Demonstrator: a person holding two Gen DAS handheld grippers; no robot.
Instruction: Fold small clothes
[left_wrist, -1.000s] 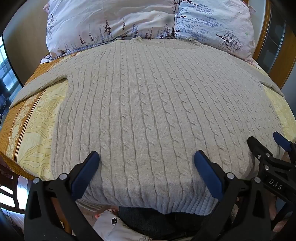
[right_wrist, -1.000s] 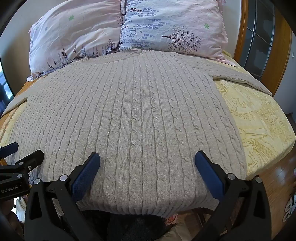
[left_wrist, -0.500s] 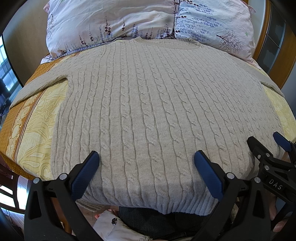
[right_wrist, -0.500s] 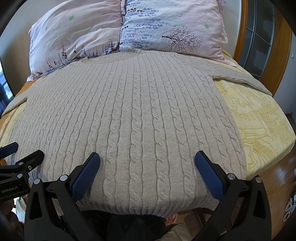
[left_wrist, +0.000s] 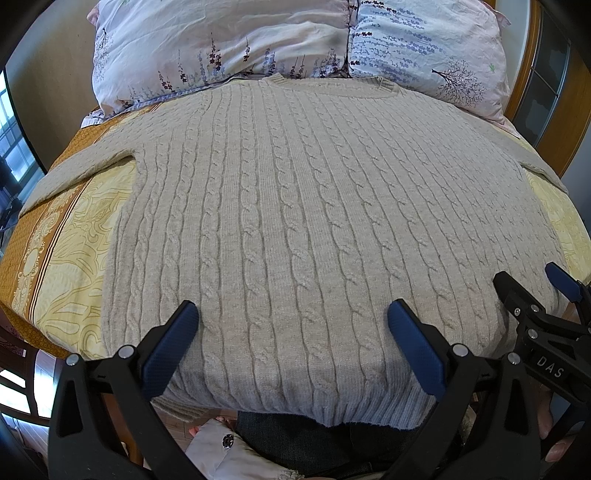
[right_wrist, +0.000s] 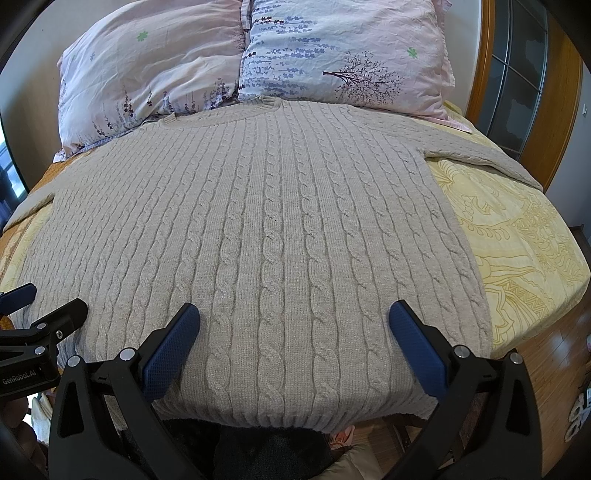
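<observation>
A beige cable-knit sweater (left_wrist: 295, 206) lies flat, front up, on the bed, collar toward the pillows and hem hanging over the near edge; it also shows in the right wrist view (right_wrist: 266, 229). Both sleeves spread out to the sides. My left gripper (left_wrist: 291, 317) is open and empty, hovering over the hem's left half. My right gripper (right_wrist: 293, 315) is open and empty over the hem's right half; it also shows at the right of the left wrist view (left_wrist: 532, 288).
Two floral pillows (left_wrist: 229, 48) (right_wrist: 343, 55) lie at the head of the bed. A yellow patterned bedsheet (right_wrist: 517, 240) shows on both sides of the sweater. A wooden headboard frame (right_wrist: 480, 92) stands at the right. Wood floor (right_wrist: 554, 354) lies beyond the bed's right edge.
</observation>
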